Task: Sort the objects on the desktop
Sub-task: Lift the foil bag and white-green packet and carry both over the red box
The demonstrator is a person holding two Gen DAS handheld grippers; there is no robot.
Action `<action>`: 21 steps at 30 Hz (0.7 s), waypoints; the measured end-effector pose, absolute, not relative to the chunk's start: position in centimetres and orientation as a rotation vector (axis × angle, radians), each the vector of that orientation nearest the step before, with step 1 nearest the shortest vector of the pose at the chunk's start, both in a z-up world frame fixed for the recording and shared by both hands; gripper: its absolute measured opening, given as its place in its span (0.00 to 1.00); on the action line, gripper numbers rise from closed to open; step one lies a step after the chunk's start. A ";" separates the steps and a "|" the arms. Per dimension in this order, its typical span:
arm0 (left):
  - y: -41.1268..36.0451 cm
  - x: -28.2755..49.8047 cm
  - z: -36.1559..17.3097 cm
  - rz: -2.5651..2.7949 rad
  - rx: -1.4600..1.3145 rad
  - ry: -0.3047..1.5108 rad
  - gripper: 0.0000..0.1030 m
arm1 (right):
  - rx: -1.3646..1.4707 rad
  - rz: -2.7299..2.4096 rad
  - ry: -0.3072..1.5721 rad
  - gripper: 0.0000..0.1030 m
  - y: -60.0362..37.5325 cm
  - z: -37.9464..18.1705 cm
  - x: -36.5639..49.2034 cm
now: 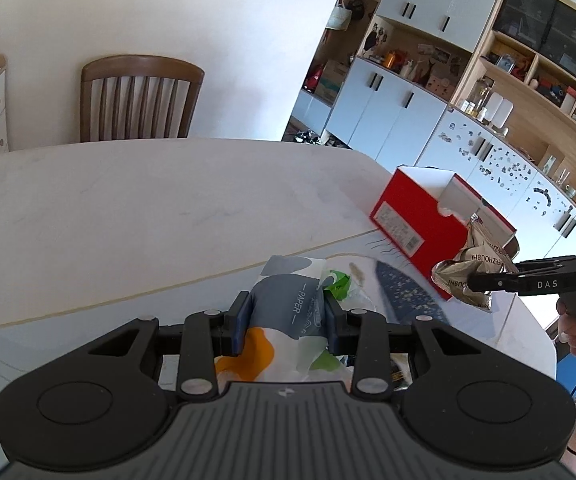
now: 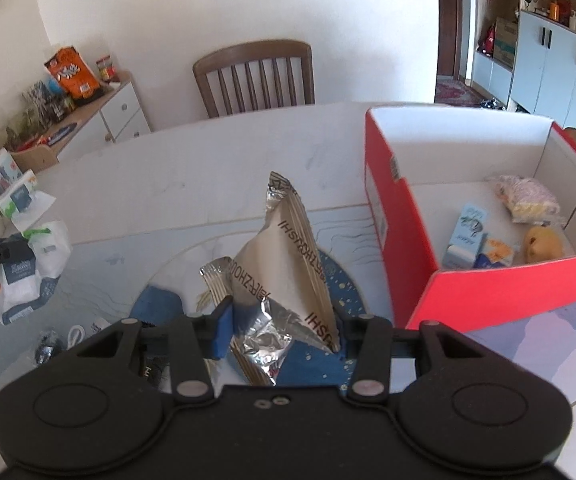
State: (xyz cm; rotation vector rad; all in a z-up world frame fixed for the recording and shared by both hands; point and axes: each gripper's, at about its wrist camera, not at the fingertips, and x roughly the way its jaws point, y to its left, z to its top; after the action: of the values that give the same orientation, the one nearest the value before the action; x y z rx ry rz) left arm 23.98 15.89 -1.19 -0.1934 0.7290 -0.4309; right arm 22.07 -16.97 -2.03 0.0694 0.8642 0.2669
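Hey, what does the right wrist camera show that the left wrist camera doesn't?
Only the right wrist view looks into the red box: a blue carton, a wrapped bun, a yellowish fruit. Only the left wrist view shows the tall wall shelving. Both show the box, the wooden chair, the foil packet in the right gripper, and the tissue pack in the left gripper.

Your left gripper [image 1: 287,322] is clamped on the tissue pack [image 1: 288,320], your right gripper [image 2: 282,330] on the foil snack bag [image 2: 284,264], both above the round mat [image 2: 328,280]. Open box [image 2: 408,216] sits right of the mat; inside it: small carton [image 2: 464,236], wrapped snack [image 2: 528,198], fruit [image 2: 542,242]. Chair [image 2: 254,76] behind the table [image 2: 192,168].
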 end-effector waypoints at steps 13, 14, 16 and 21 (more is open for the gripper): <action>10.0 24.2 1.6 -0.465 -0.181 0.720 0.33 | 0.093 0.261 0.809 0.44 -20.3 0.9 20.7; 9.5 24.3 1.7 -0.467 -0.181 0.717 0.33 | 0.095 0.261 0.806 0.44 -20.6 1.0 20.7; 8.6 24.5 2.0 -0.473 -0.179 0.716 0.33 | 0.094 0.258 0.802 0.44 -21.2 1.3 20.6; 5.7 25.2 2.6 -0.489 -0.163 0.707 0.33 | 0.099 0.258 0.785 0.44 -23.5 1.8 20.7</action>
State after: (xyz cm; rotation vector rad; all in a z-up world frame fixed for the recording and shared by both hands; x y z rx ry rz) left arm 25.19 5.71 2.58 -0.1627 0.7074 -0.4894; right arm 20.67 -23.46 1.85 0.0989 0.7850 0.2579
